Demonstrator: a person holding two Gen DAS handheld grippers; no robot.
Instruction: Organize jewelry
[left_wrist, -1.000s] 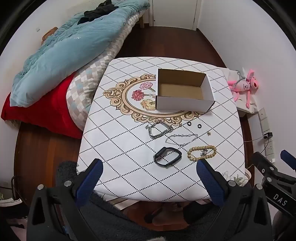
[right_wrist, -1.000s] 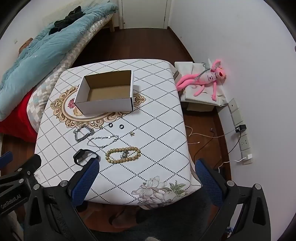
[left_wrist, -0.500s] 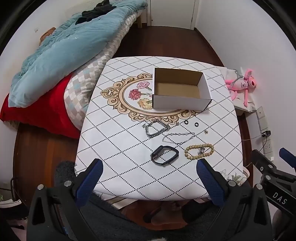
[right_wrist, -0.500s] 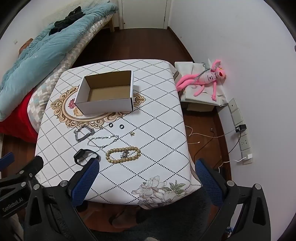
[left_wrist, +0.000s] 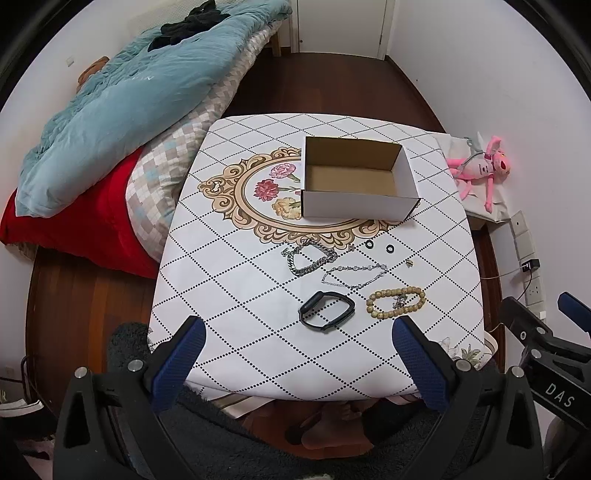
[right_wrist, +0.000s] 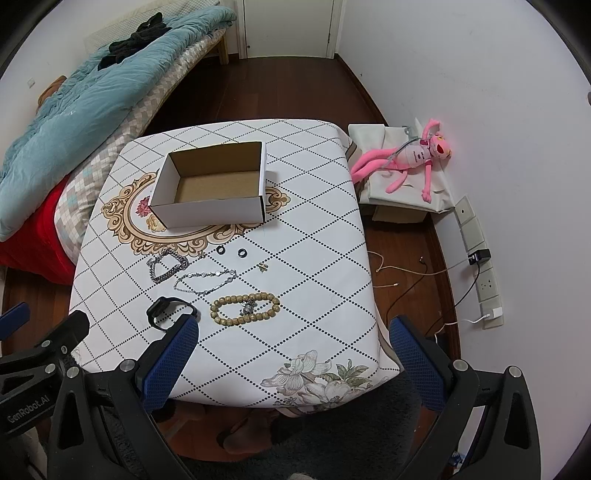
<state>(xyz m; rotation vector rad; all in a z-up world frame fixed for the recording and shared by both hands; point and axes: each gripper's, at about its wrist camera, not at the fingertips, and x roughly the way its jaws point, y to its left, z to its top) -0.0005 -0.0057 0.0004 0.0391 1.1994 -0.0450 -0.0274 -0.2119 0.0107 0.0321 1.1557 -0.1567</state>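
Both jaws wide, empty; black band lies crosswise, mid-frame above left gripper, nearer than right gripper.

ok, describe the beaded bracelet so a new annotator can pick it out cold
Start at the open cardboard box on the checked tablecloth; the jewelry lies spread on the cloth in front of it. The beaded bracelet is in the row nearest the table's front edge, right of the black wristband. It is the only loop of round tan beads; its neighbours are silver chains or black.
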